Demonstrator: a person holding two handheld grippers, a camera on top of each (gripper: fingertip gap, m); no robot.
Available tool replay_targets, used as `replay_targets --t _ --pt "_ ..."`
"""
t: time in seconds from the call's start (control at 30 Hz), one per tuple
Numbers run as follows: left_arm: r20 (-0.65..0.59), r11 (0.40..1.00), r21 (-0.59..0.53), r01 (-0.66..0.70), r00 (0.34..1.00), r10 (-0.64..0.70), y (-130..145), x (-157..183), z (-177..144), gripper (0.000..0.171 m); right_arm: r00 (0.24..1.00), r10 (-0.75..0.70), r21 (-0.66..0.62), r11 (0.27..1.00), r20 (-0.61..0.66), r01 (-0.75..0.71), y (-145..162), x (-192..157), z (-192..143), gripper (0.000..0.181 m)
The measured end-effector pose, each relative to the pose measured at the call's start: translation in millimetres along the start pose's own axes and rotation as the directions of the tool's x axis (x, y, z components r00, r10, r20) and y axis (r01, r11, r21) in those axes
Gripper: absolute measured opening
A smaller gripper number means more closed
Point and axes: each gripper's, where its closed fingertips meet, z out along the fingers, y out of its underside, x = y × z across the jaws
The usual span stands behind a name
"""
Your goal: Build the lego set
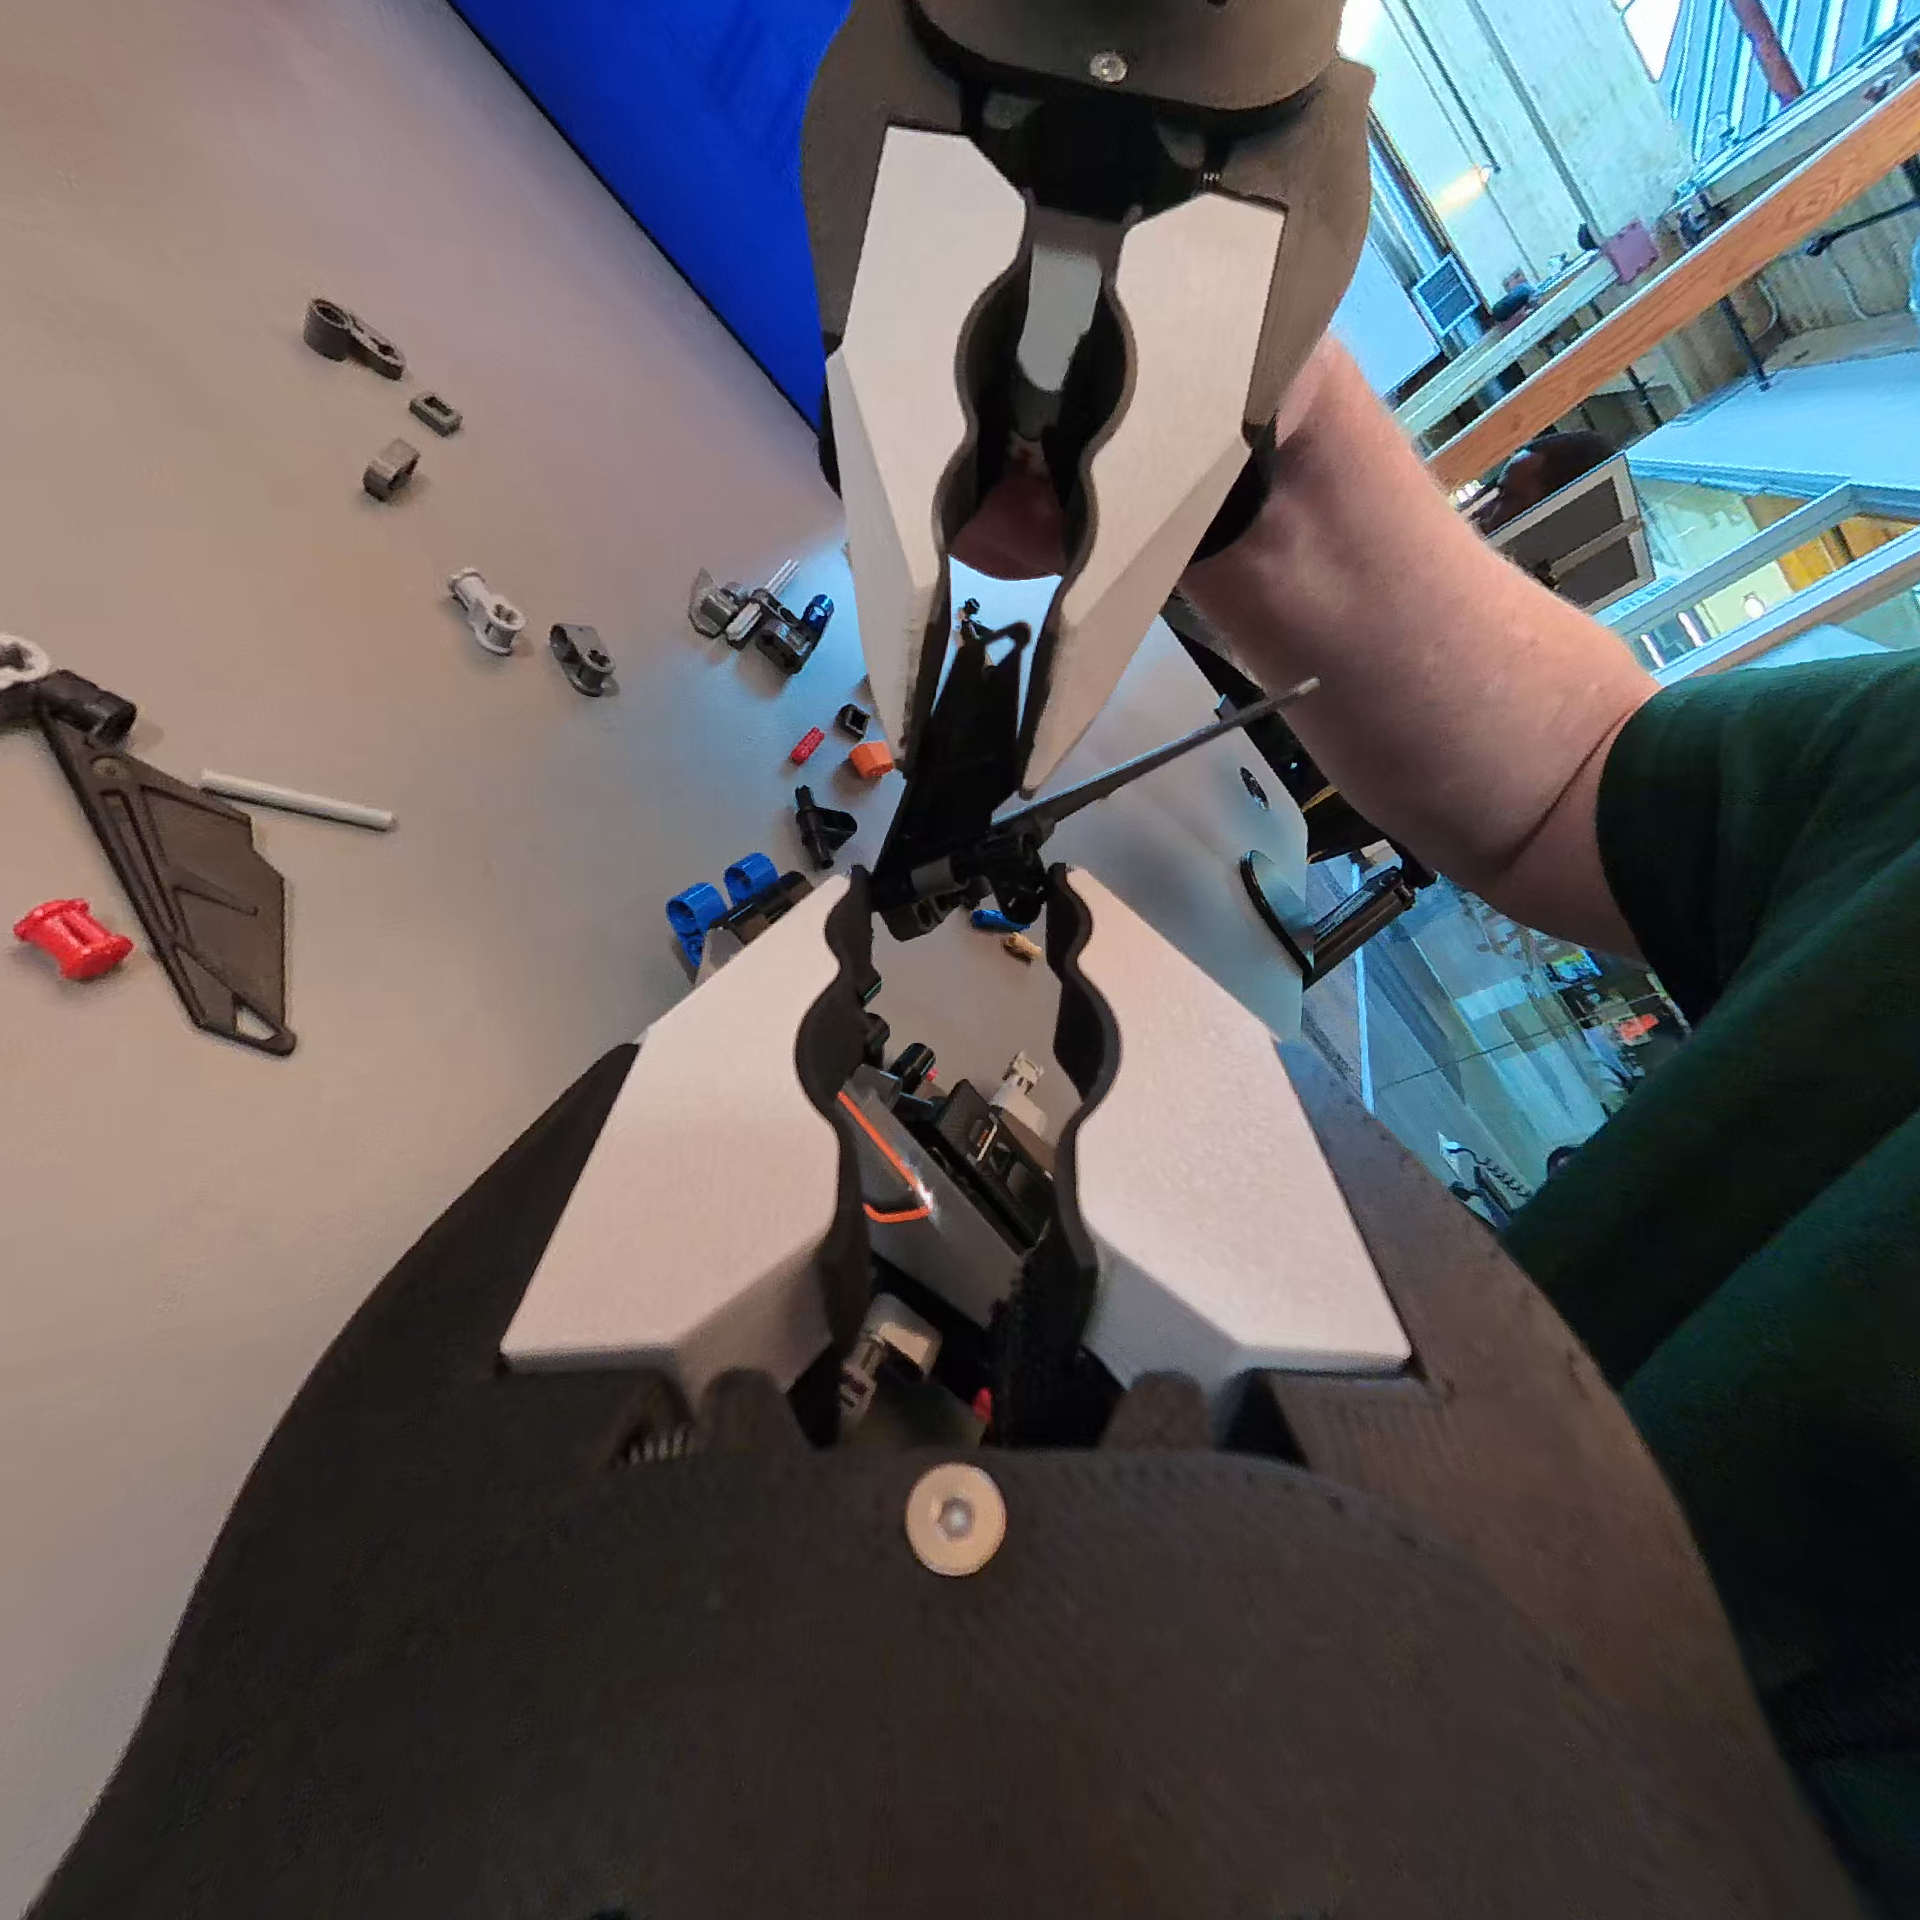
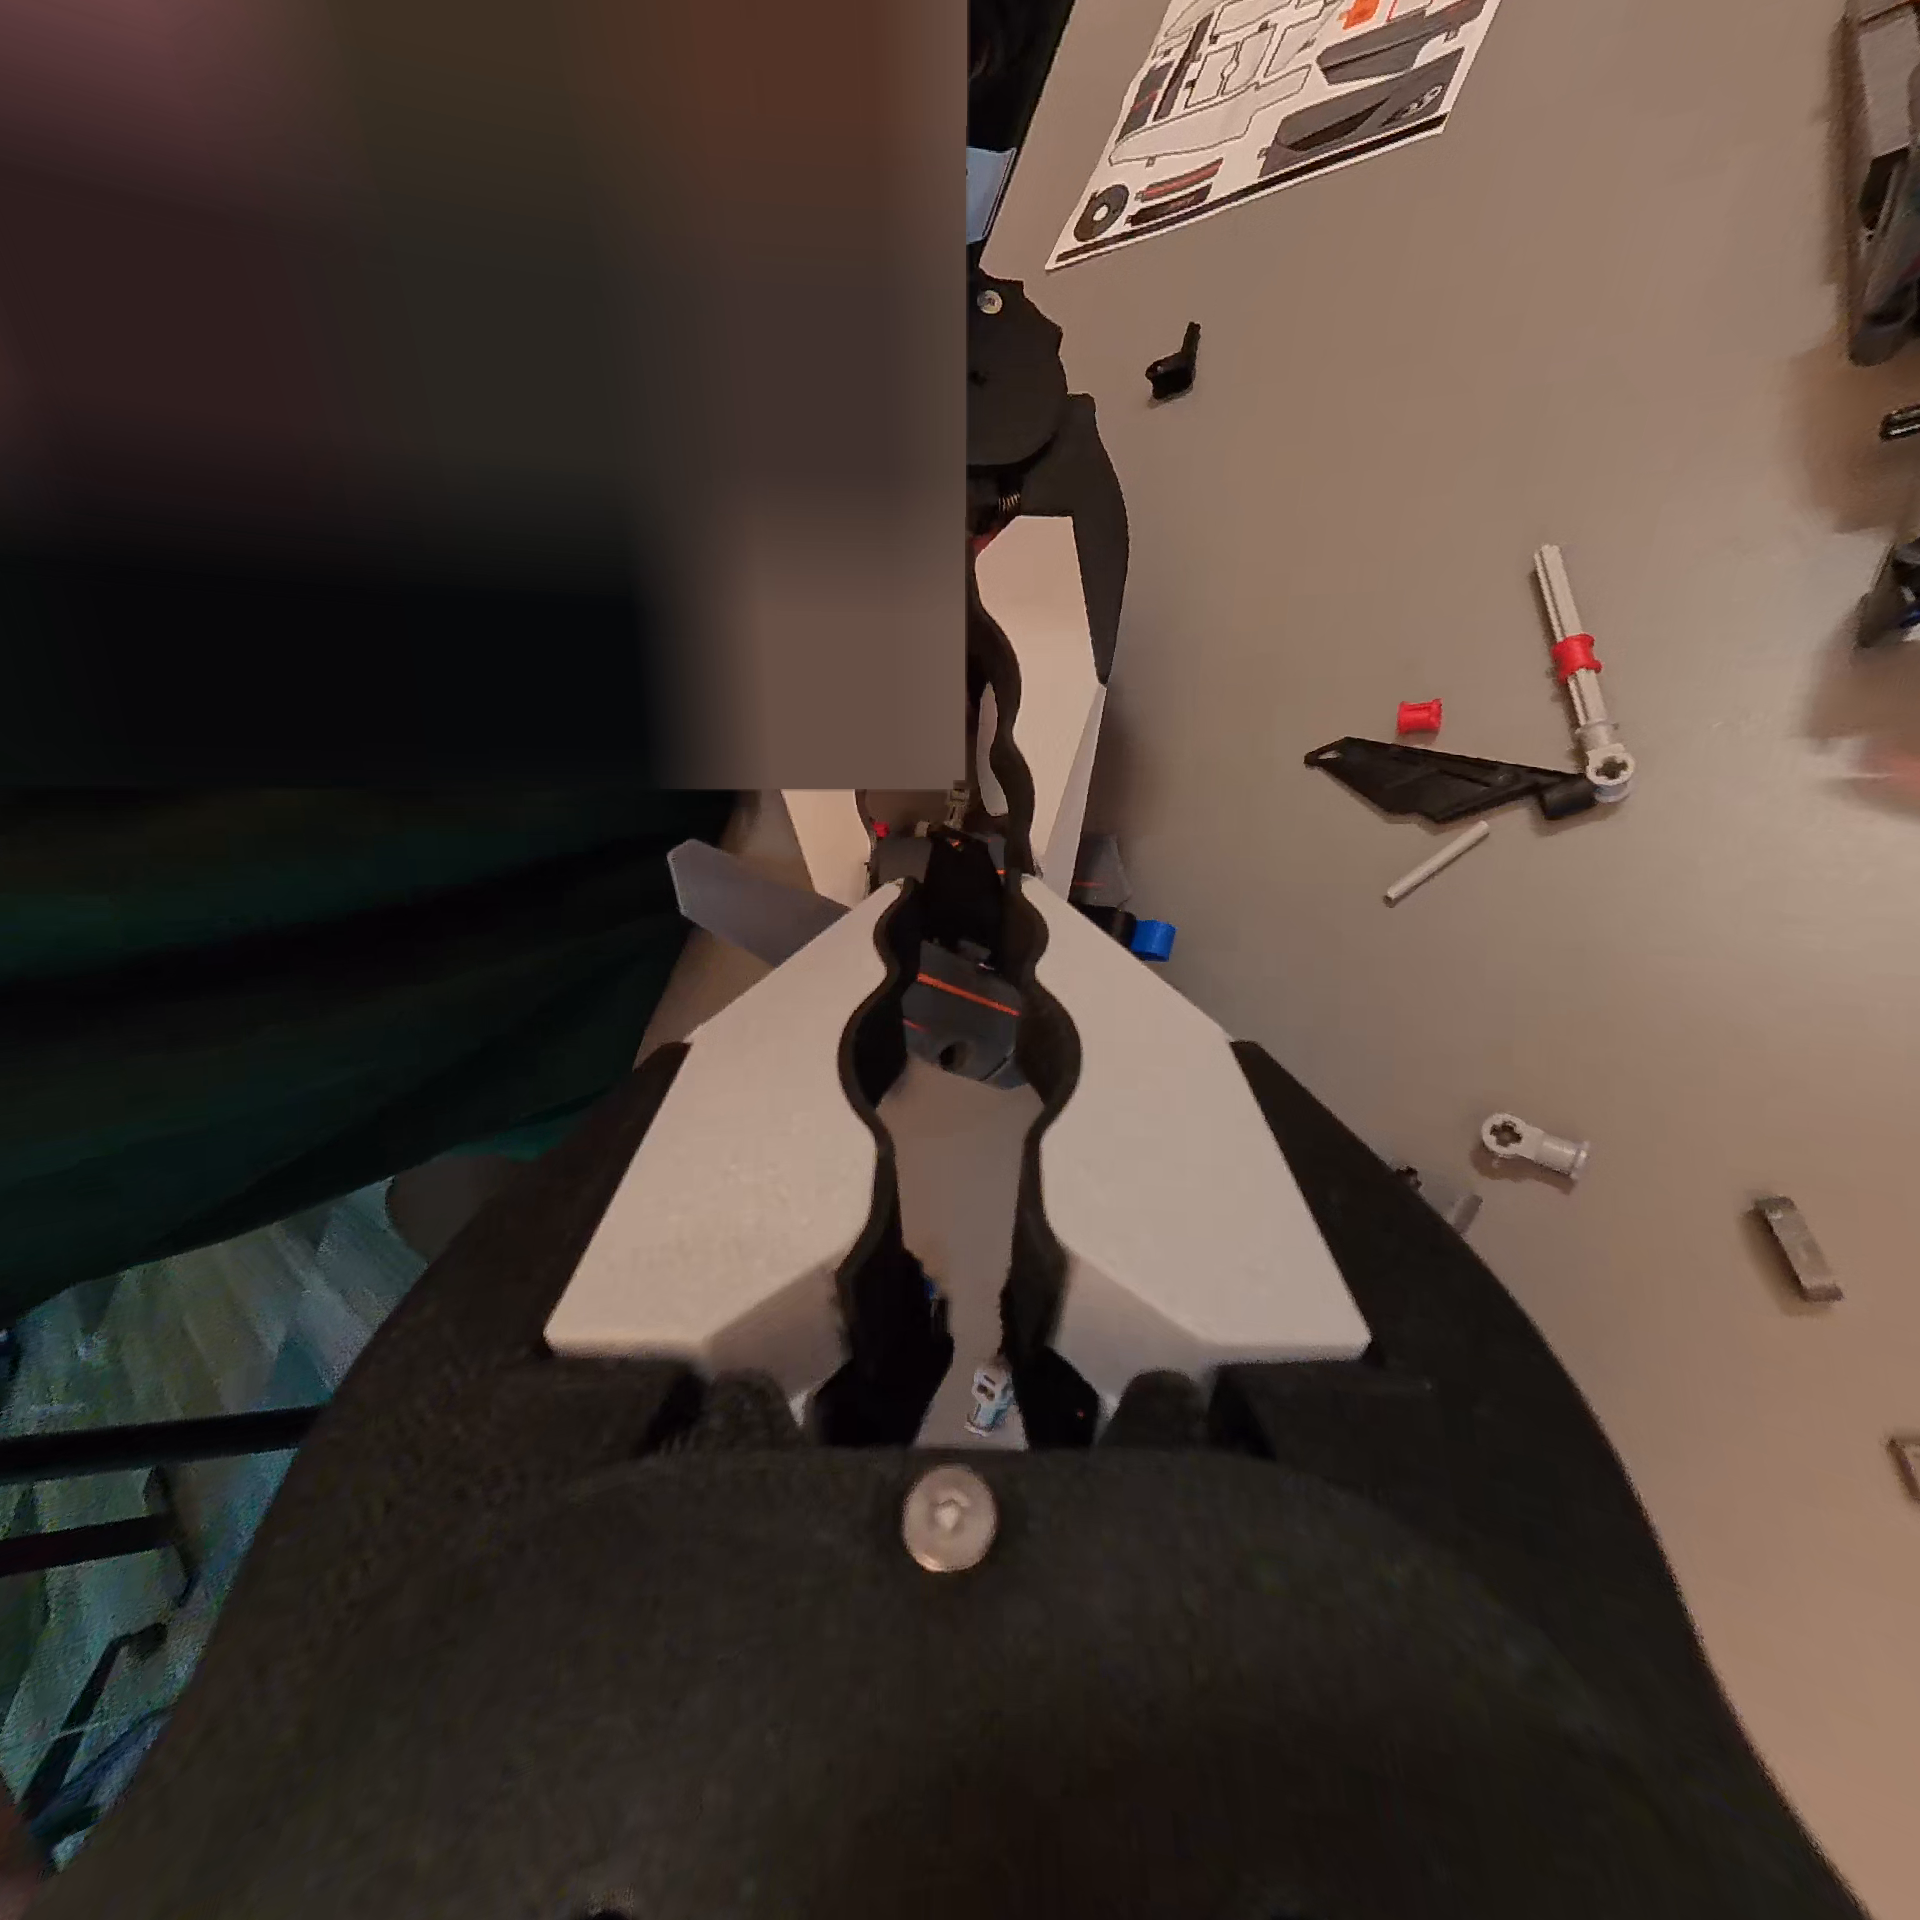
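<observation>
The two grippers meet tip to tip above the grey table (image 1: pixel 468 1195). My left gripper (image 1: pixel 956 883) is closed around a black and grey Lego assembly (image 1: pixel 951 878) at its tips. More of the grey model with an orange stripe (image 1: pixel 894 1164) shows through the gap between its pads. My right gripper (image 1: pixel 971 758) comes in from above, shut on a thin black panel piece (image 1: pixel 966 707) that reaches down to the assembly. A thin black rod (image 1: pixel 1153 743) sticks out to the right. In the right wrist view my right gripper (image 2: pixel 964 896) pinches the black piece (image 2: pixel 961 873), with the orange-striped model (image 2: pixel 961 1013) behind it.
Loose parts lie on the table: a black wing panel (image 1: pixel 187 894), a red bush (image 1: pixel 71 937), a grey axle (image 1: pixel 296 800), blue connectors (image 1: pixel 717 904), an orange piece (image 1: pixel 871 761), and grey connectors (image 1: pixel 488 613). A sticker sheet (image 2: pixel 1268 114) lies farther off. A person's forearm (image 1: pixel 1455 665) is at the right. The grippers are tip to tip, or close to it.
</observation>
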Motion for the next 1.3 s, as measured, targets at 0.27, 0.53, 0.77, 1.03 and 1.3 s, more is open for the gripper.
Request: replay_targets --t 0.27,0.53,0.77,1.03,1.3 --pt "0.003 0.998 0.006 -0.064 0.998 0.064 -2 4 -4 0.032 1.000 -0.028 0.023 0.999 -0.007 0.029 -3 -6 -3 0.013" --pt "-0.020 0.997 0.006 -0.077 0.997 0.078 0 12 -1 0.034 0.998 -0.041 0.060 0.997 -0.051 0.044 -1 -11 -2 0.013" --pt "-0.035 0.999 -0.002 -0.037 0.999 0.037 2 10 2 0.035 0.998 0.001 0.108 0.994 -0.059 0.005 3 -6 -5 0.013" --pt "-0.020 1.000 -0.020 -0.010 1.000 0.010 2 4 6 0.035 0.997 0.023 0.144 0.989 -0.077 -0.012 8 -1 -8 0.013" --pt "-0.023 1.000 -0.030 -0.007 1.000 0.007 3 4 9 0.033 0.997 0.029 0.141 0.990 -0.073 -0.018 9 -2 -8 0.013"
